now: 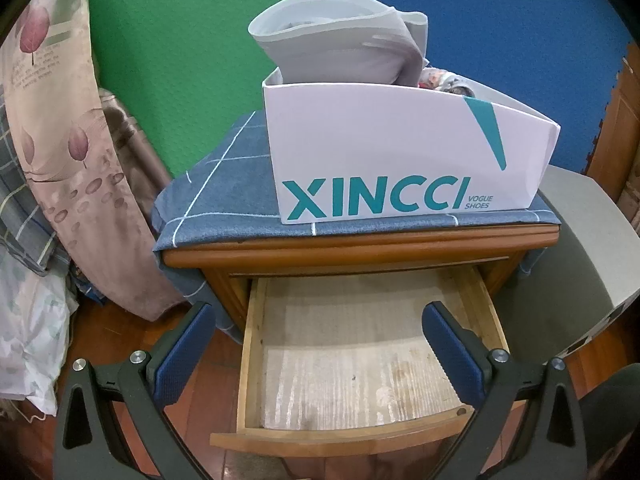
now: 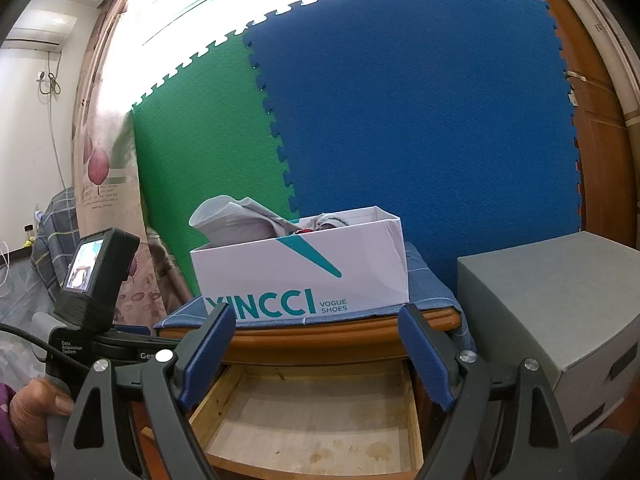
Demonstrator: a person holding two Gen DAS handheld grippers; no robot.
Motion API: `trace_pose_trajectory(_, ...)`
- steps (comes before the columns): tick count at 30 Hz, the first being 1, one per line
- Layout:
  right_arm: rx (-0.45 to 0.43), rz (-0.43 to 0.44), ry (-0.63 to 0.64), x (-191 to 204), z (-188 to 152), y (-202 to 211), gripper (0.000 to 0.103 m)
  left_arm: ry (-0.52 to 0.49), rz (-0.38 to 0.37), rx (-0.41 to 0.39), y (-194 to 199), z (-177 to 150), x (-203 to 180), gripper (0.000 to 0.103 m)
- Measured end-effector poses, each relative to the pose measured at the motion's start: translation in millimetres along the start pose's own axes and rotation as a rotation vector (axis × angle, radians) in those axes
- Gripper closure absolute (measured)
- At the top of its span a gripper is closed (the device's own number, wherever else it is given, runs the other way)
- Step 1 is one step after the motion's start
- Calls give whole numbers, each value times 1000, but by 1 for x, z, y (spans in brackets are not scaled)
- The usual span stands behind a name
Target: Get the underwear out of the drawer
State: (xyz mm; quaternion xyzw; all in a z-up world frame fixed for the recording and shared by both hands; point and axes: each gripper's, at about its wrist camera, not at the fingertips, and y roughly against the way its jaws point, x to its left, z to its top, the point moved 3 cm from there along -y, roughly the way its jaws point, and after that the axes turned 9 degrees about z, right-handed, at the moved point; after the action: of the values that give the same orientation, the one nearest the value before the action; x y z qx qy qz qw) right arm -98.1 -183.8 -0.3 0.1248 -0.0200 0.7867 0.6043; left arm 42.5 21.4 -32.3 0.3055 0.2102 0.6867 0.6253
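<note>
Drawer (image 1: 352,364) of the wooden nightstand (image 1: 360,252) is pulled out toward the cameras. Inside, only a pale, stained liner shows on the bottom; nothing else visible in it from either view.

On top of the nightstand lies a blue checked cloth (image 1: 216,184), and on that cloth sits a white shoebox (image 1: 400,152) w/ teal lettering. Grey underwear (image 1: 340,48) is in the shoebox at its left end, bunched and sticking up well above the rim. A patterned fabric item (image 1: 444,78) lies just beside it, lower in the box; what it is cannot be told.

Left gripper (image 1: 320,344): jaws spread wide, nothing between the blue pads, tilted down over the open drawer. One finger sits outside the drawer's left wall, the other over its right side. No contact w/ the drawer apparent.

Right gripper (image 2: 316,352): jaws also spread wide, empty, aimed roughly level at the nightstand's front edge, above the drawer. Pads frame the lower part of the shoebox in view, not touching it.

In the right wrist view, the body of the left gripper w/ its small screen appears at lower left, and the person's hand (image 2: 36,412) wraps its handle.

Surroundings: green and blue foam mats (image 2: 400,120) stand behind the nightstand; a grey box (image 2: 560,312) sits just beside it on the right; a floral curtain (image 1: 52,120) hangs to the left.
</note>
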Motion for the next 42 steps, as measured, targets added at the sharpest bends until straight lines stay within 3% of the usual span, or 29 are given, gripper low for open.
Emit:
trace_pose_trajectory(27, 3, -4, -17, 1, -1, 2, 17, 40, -2, 29, -9, 7, 2, 0)
trace_pose_trajectory(42, 14, -1, -23, 1, -2, -1, 17, 24, 12, 1, -5, 16, -2, 0)
